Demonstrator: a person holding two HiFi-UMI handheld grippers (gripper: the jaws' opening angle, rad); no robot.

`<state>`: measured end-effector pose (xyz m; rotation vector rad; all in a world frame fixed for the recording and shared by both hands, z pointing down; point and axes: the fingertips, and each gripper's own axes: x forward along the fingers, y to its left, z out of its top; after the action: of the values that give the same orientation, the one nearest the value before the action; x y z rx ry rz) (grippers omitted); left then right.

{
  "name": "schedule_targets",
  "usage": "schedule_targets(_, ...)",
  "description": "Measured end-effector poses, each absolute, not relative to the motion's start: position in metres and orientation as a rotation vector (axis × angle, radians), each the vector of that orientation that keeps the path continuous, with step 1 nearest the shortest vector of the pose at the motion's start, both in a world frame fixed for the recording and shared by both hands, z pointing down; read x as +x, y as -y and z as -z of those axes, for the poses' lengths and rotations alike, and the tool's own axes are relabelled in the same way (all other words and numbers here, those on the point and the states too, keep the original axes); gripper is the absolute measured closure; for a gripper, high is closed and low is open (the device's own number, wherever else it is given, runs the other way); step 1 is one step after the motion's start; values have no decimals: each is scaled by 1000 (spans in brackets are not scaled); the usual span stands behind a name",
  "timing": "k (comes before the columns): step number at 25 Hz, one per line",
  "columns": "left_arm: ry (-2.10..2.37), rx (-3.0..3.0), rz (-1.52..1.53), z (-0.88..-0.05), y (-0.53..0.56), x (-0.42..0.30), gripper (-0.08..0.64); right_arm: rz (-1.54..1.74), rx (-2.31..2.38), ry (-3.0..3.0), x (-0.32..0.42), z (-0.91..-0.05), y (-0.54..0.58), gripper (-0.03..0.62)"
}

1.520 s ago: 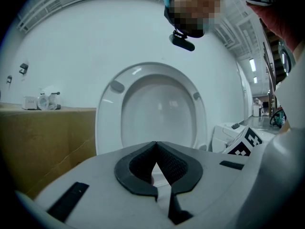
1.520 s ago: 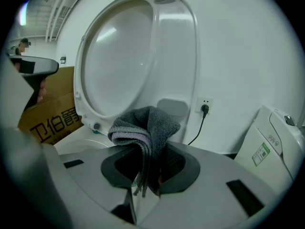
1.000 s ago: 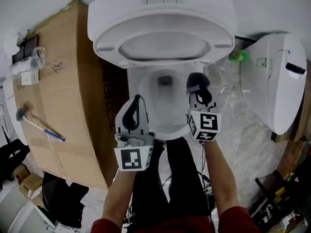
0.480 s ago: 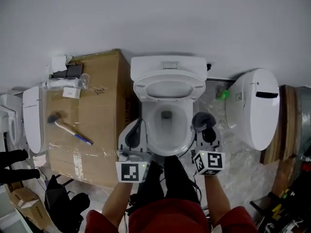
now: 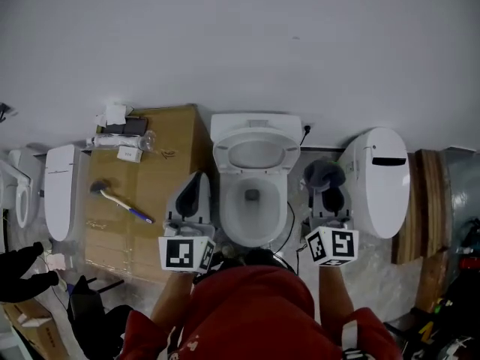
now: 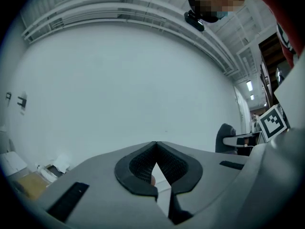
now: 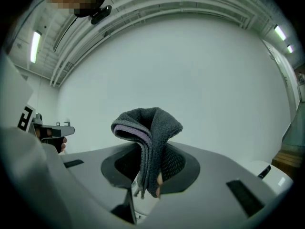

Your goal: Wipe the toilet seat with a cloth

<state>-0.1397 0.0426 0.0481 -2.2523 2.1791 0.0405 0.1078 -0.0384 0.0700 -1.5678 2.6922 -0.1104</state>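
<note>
Cloth [image 7: 148, 128] clamped in right hand-held gripper [image 7: 143, 173] — bunched above jaws

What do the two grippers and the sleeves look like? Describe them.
The left gripper and right gripper have grey shells with black textured pads. Each carries a white cube with black square markers. The person wears a red top with red sleeves.

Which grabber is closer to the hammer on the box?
Left. The left gripper is by the box with the hammer; the right gripper, holding the cloth, is beyond the toilet.
</note>
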Motion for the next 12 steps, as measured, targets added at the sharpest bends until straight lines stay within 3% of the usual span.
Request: schedule_targets(12,-2120,-2261,-51,-39,-31,-135,549,49,-1599,-2636,119,-48,37,514)
